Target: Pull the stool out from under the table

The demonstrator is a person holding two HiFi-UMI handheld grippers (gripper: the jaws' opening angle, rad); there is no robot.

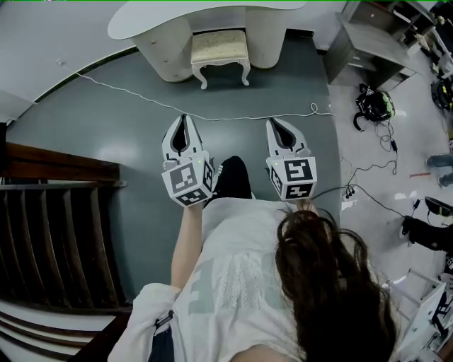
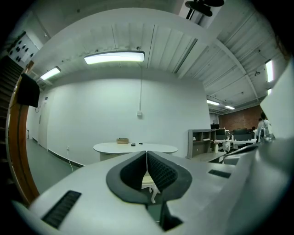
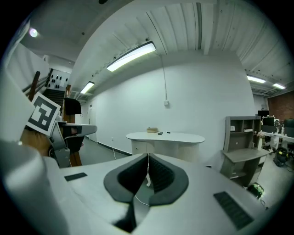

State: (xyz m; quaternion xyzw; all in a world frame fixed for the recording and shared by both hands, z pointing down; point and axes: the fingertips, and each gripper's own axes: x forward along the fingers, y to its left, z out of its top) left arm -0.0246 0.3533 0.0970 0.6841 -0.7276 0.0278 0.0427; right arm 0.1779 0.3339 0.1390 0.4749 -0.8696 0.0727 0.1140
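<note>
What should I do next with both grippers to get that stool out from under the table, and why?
Probably step forward toward the stool first. It sits partly tucked under the table, and the left gripper and right gripper are both shut, empty and well short of it. Mind the white cable lying across the floor in between.

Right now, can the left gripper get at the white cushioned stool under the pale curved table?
Probably not yet: the left gripper, jaws shut, is well short of the stool. Only a thin white cable crosses the grey floor between.
</note>
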